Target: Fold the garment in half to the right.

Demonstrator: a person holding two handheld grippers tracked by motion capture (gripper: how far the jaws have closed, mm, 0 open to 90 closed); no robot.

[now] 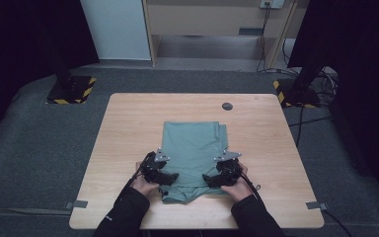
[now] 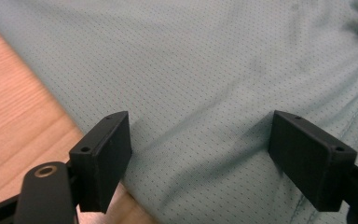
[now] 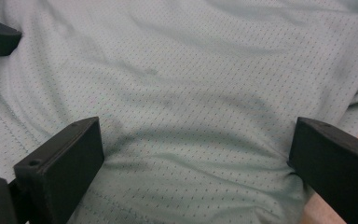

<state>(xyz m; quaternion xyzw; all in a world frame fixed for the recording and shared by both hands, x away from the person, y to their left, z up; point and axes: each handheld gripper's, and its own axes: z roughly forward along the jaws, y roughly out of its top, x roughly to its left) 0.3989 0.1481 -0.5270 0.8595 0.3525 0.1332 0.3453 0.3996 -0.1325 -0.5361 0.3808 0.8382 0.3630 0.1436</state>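
Green mesh garment (image 1: 193, 148) lies beneath both the left gripper (image 1: 170, 177) and right gripper (image 1: 210, 179), jaws wide apart, gripping nothing; closing now risks pinching one layer only, spoiling the fold.

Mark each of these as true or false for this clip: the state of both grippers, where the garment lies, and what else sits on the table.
1. The left gripper has its jaws spread open over the fabric. True.
2. The right gripper is shut on a fold of cloth. False: its jaws stand wide apart with flat fabric between them.
3. The green-grey folded garment lies on the wooden table, near the person's edge. True.
4. The garment hangs over the table's far edge. False: bare wood shows beyond it on the far side.
5. A small dark round disc sits on the table beyond the garment. True.
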